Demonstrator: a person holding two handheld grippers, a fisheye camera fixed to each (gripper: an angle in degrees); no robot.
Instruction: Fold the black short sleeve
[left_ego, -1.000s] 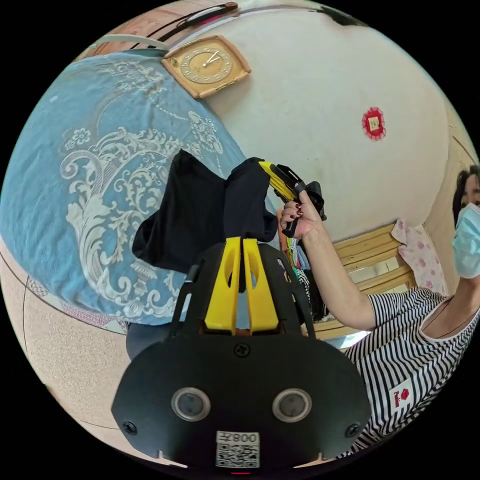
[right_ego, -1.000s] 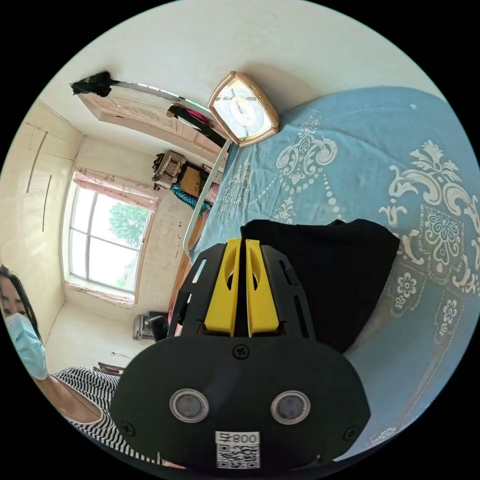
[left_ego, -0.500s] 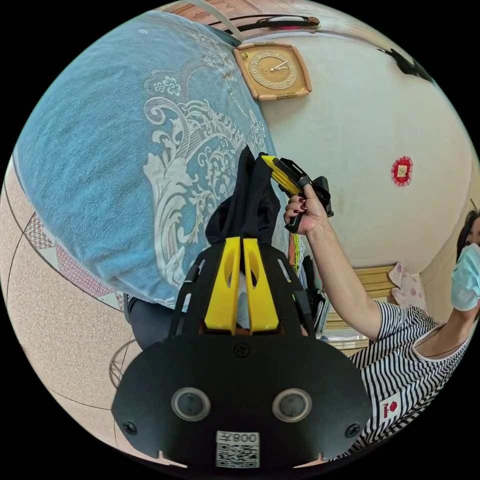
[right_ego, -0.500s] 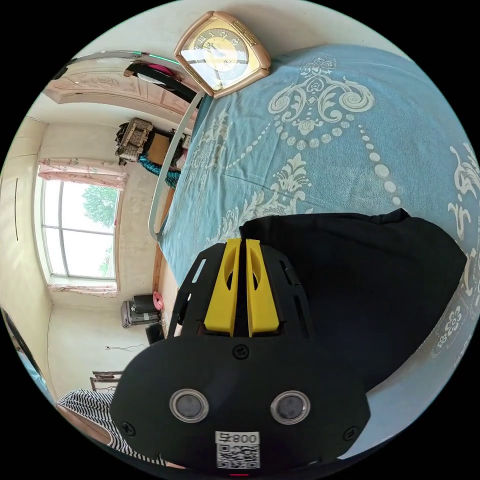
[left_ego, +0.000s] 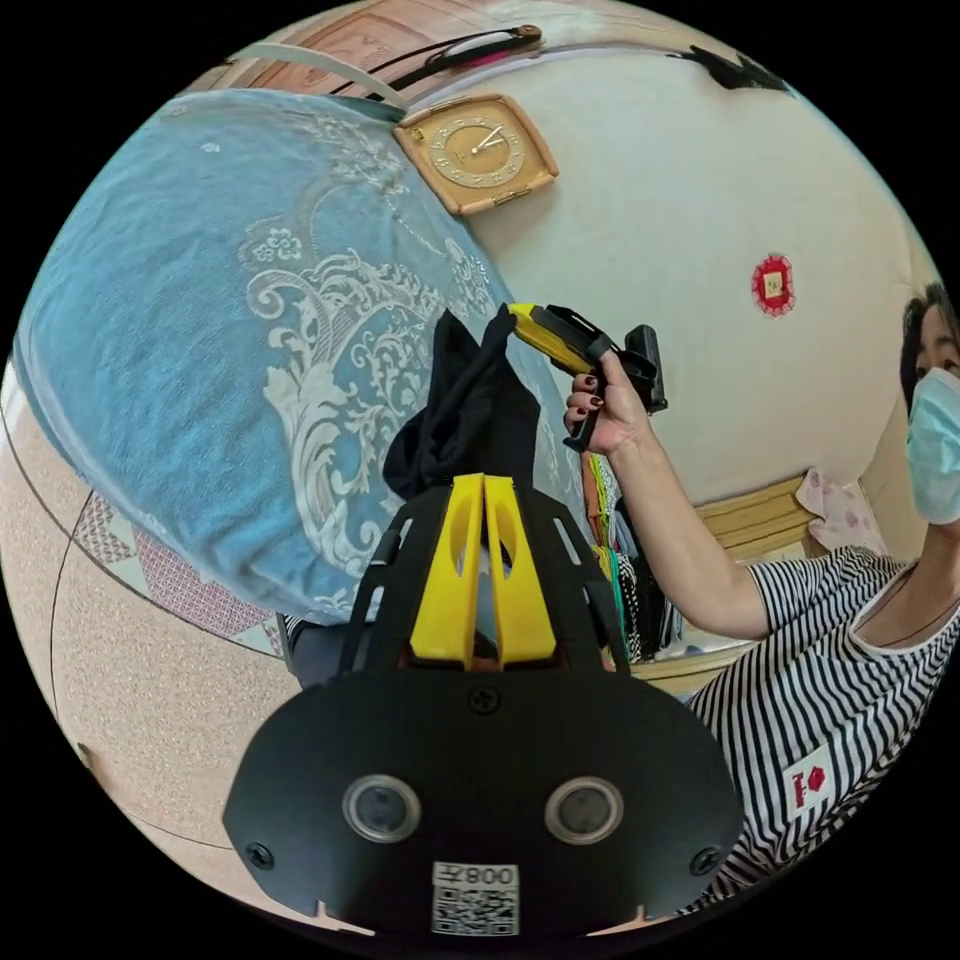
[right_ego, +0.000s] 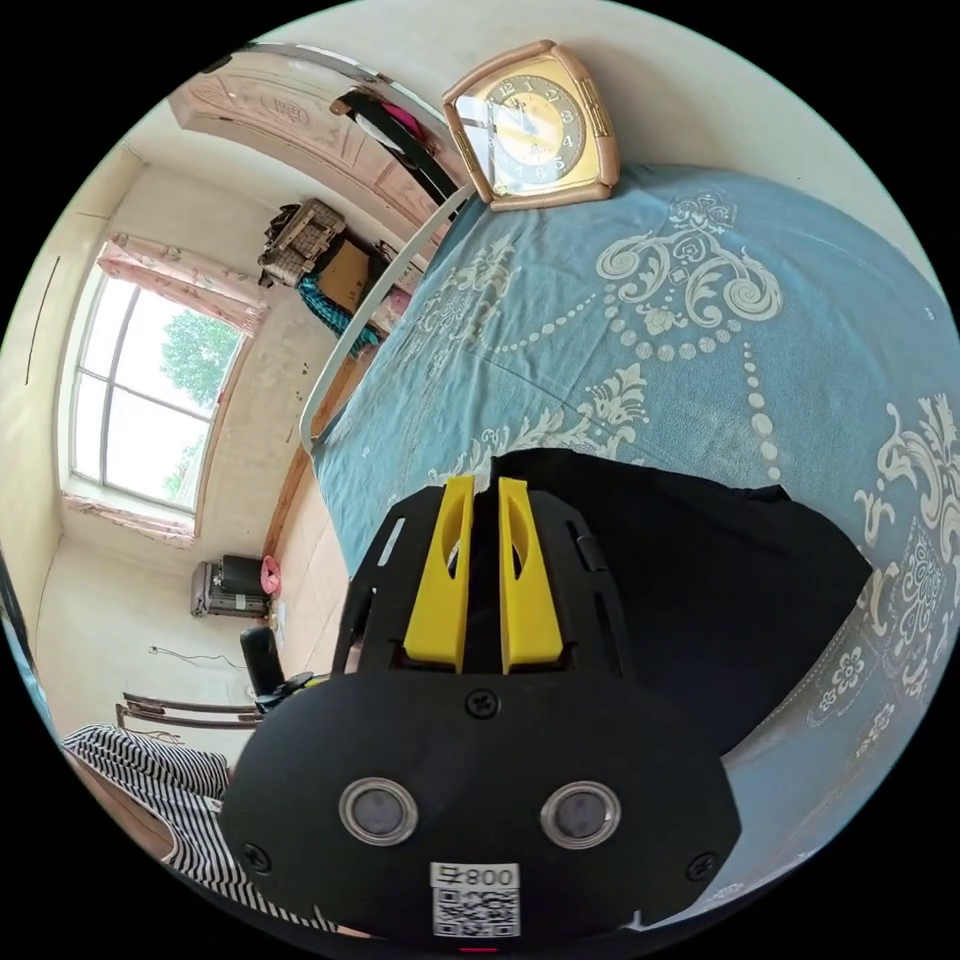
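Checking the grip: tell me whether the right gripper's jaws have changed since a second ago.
Yes. The right gripper has parted its jaws slightly; the gap over the shirt is wider than before.

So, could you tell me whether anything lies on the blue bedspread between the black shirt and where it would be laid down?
Nothing visible does. The black shirt hangs from both the left gripper and the right gripper, and the patterned blue bedspread beside it looks bare.

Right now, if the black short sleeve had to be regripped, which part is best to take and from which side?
Probably the top edge of the black short sleeve, beside the right hand-held gripper, approached from above: it hangs bunched downward over the blue bedspread.
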